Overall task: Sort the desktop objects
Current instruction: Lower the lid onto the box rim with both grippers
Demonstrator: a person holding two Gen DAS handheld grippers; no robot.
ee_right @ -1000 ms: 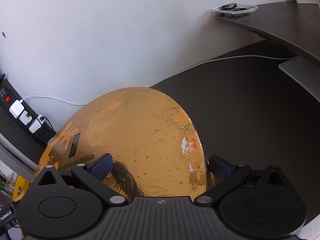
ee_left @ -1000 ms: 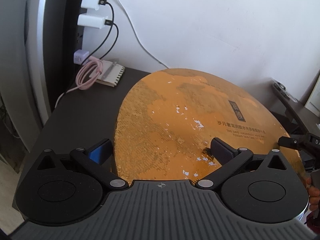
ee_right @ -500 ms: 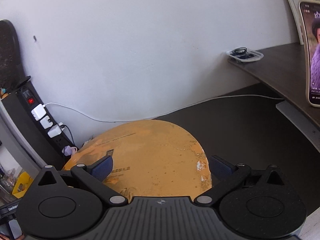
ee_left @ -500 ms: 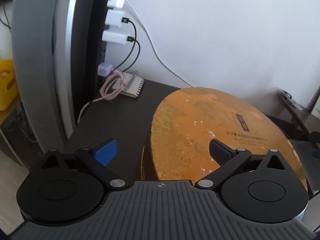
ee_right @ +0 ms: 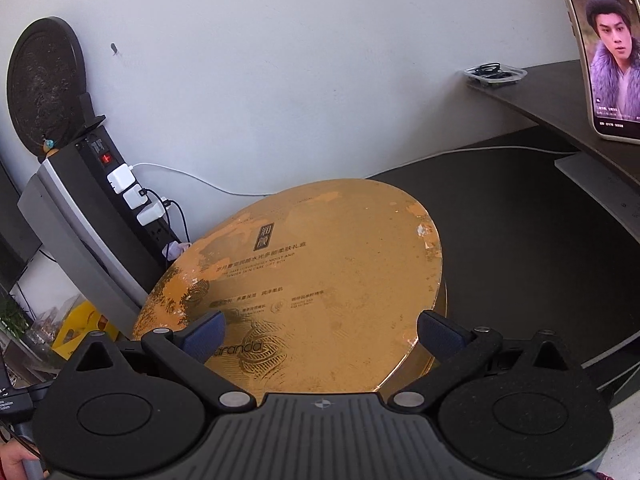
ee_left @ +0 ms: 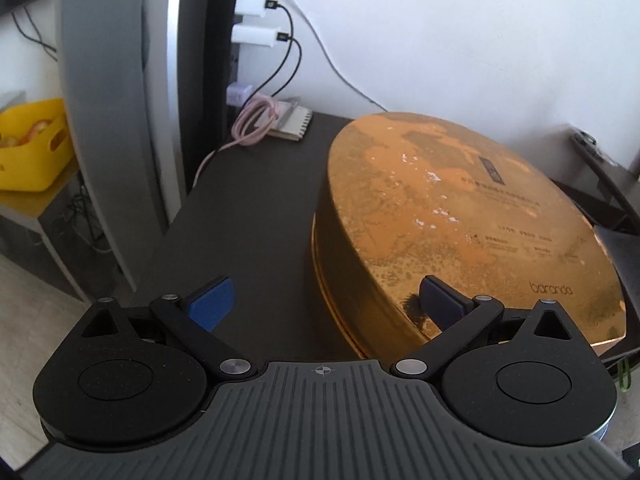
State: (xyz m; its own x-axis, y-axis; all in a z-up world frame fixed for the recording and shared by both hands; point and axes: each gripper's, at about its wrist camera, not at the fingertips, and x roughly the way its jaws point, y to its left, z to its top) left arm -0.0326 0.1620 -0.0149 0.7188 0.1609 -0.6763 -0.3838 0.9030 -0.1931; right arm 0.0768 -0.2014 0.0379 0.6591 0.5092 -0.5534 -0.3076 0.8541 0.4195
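A matte dark desk against a white wall carries one round gold box (foil lid scuffed and flaking), beside three white plugs. Left gripper and right gripper both gape, empty.

a black power strip stands upright at the left of the dark table, against the white wall. three white chargers are plugged into it, with black cables attached. a coiled pink cable lies on a small spiral notebook at the strip's base. a round dark disc stands above the strip. a yellow bin sits off the table to the left. a lit phone stands upright on a raised shelf, near a clear tray of dark items.
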